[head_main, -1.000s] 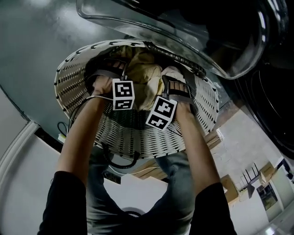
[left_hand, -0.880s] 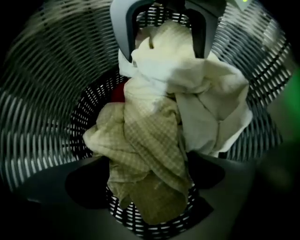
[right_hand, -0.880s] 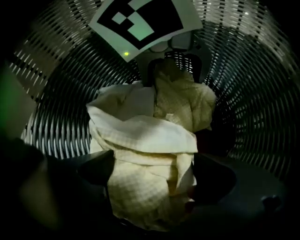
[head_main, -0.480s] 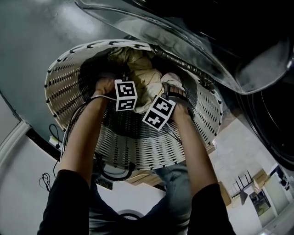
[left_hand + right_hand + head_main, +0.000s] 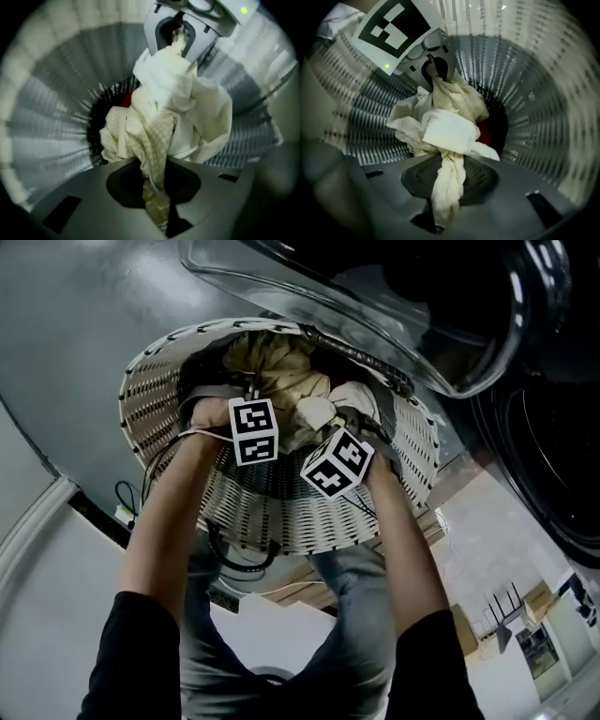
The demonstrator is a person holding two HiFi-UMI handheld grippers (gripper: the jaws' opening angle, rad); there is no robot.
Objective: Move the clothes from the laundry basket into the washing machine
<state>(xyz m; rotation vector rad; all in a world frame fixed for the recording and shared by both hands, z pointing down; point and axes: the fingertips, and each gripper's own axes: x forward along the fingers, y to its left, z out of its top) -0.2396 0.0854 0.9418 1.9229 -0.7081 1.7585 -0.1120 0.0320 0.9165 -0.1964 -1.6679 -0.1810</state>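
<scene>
Clothes [image 5: 281, 371], one bundle, in two closing hand-held grippers [image 5: 157, 219] [image 5: 439, 219], one basket [image 5: 281, 521]

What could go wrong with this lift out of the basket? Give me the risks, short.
1. The left gripper and right gripper, jaws closing, each pinch only a thin twisted strand of the cream cloth; it may slip free.
2. The cloth bunches between them and could catch on the basket rim.
3. The washer door hangs close above the basket; raised grippers might bump it.
</scene>
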